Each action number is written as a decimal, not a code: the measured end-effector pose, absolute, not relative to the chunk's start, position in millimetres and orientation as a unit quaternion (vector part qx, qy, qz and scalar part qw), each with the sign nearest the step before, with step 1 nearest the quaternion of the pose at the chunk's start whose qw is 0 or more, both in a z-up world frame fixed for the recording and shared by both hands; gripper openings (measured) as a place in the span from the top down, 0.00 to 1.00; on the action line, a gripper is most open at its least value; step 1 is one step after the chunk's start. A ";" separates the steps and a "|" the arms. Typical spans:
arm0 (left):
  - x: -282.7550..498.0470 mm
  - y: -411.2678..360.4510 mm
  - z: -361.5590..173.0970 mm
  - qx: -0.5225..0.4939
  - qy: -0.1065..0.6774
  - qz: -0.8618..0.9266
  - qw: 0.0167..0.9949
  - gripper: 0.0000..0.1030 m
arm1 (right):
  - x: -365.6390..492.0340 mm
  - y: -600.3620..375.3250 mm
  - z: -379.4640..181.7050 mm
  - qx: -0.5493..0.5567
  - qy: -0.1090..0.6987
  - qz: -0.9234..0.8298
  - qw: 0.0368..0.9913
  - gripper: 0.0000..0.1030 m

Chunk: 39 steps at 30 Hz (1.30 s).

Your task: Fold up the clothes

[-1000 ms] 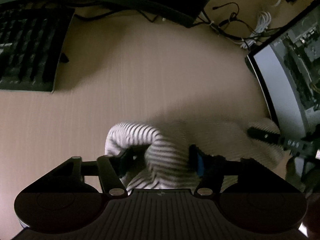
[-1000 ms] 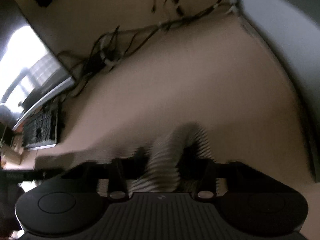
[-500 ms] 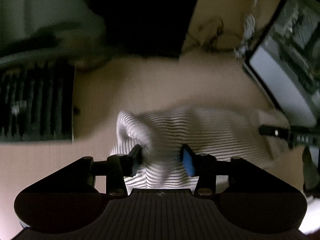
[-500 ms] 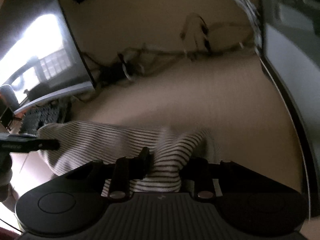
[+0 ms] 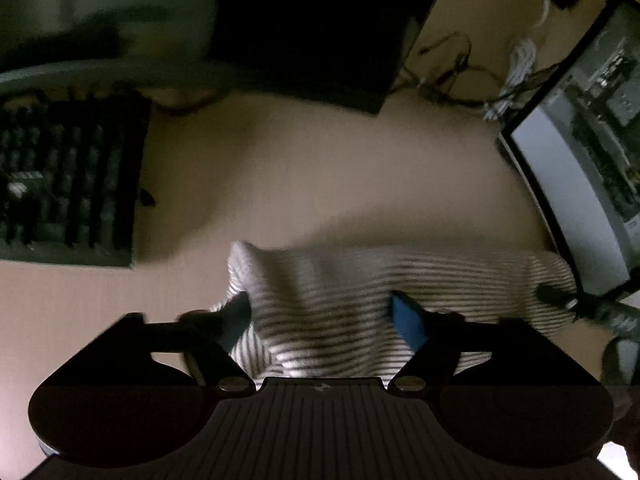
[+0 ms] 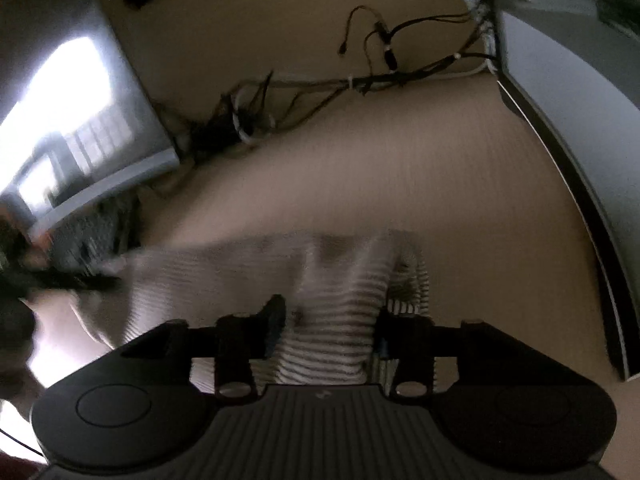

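Note:
A white garment with thin dark stripes [image 5: 360,280] lies stretched across the beige desk. My left gripper [image 5: 320,316] is open, its fingers wide apart over the cloth's left part. My right gripper [image 6: 332,320] also stands with its fingers apart, a raised fold of the striped garment [image 6: 344,300] between them; whether the pads press it is unclear. The right gripper's tip [image 5: 556,296] shows at the garment's right end in the left wrist view. The left gripper [image 6: 60,280] shows blurred at the garment's left end in the right wrist view.
A black keyboard [image 5: 68,180] lies at the left. A dark monitor [image 5: 312,28] stands behind it. A lit screen [image 5: 580,168] stands at the right, seen edge-on in the right wrist view [image 6: 568,140]. Tangled cables [image 6: 320,92] lie at the back of the desk [image 5: 320,184].
Both grippers lifted and spread the bunched garment out wide across the desk. The left gripper's fingers have opened wider; the right gripper's have opened somewhat too.

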<state>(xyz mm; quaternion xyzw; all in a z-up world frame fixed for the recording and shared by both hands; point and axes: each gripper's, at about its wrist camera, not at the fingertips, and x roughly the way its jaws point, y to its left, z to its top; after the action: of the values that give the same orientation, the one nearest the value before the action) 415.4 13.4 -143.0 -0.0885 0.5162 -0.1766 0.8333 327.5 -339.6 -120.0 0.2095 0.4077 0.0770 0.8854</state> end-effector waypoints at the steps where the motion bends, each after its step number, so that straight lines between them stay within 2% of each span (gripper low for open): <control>1: 416.7 12.8 -144.2 -0.089 0.516 -0.177 0.833 0.32 | 328.2 -346.6 -119.2 0.231 0.404 0.073 0.882 0.53; 2: 417.0 14.7 -142.1 -0.090 0.513 -0.179 0.834 0.39 | 329.0 -353.8 -118.9 0.251 0.401 0.068 0.878 0.54; 3: 417.2 17.4 -139.1 -0.094 0.510 -0.182 0.835 0.49 | 332.3 -358.7 -119.1 0.258 0.404 0.061 0.875 0.61; 5: 414.2 19.0 -127.9 -0.097 0.497 -0.194 0.840 0.58 | 341.3 -357.7 -116.7 0.231 0.411 0.058 0.880 0.76; 8: 398.1 18.5 -109.4 -0.080 0.469 -0.219 0.852 0.58 | 342.3 -343.8 -98.9 0.166 0.384 0.074 0.905 0.81; 11: 381.4 20.1 -121.5 -0.074 0.494 -0.219 0.838 0.57 | 339.6 -341.2 -98.6 0.130 0.376 0.065 0.915 0.81; 14: 366.1 27.5 -145.3 -0.095 0.521 -0.205 0.823 0.49 | 340.6 -348.7 -122.5 0.114 0.401 0.035 0.908 0.81; 18: 355.5 40.5 -141.5 -0.130 0.512 -0.203 0.824 0.44 | 333.4 -361.1 -134.7 0.143 0.410 0.013 0.901 0.66; 21: 353.4 44.4 -136.7 -0.122 0.509 -0.202 0.828 0.33 | 324.0 -372.3 -125.8 0.183 0.397 0.019 0.899 0.60; 25: 351.5 41.6 -134.0 -0.123 0.510 -0.216 0.823 0.25 | 314.6 -373.6 -120.4 0.184 0.413 0.066 0.889 0.54; 28: 350.5 29.4 -136.1 -0.106 0.514 -0.226 0.820 0.20 | 300.6 -356.9 -117.0 0.136 0.430 0.107 0.886 0.52; 30: 351.4 19.2 -138.7 -0.083 0.516 -0.231 0.821 0.15 | 296.0 -346.4 -117.1 0.101 0.434 0.109 0.889 0.46; 33: 352.1 5.4 -140.0 -0.044 0.515 -0.239 0.822 0.12 | 304.1 -341.9 -131.0 0.132 0.447 0.105 0.878 0.44; 34: 350.8 2.6 -140.1 -0.032 0.514 -0.242 0.822 0.12 | 306.5 -338.8 -132.2 0.125 0.444 0.100 0.882 0.47; 36: 350.5 -0.4 -141.3 -0.022 0.516 -0.247 0.820 0.11 | 311.1 -332.1 -127.1 0.096 0.429 0.090 0.894 0.65; 39: 350.8 -3.6 -143.4 -0.018 0.518 -0.252 0.817 0.10 | 319.3 -327.8 -102.1 0.058 0.395 0.090 0.912 0.69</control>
<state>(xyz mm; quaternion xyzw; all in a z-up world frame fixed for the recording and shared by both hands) 350.8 -3.6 -143.4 -0.0176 0.5180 -0.2522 0.8171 319.3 -327.8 -102.1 0.0582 0.3948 0.0905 0.9124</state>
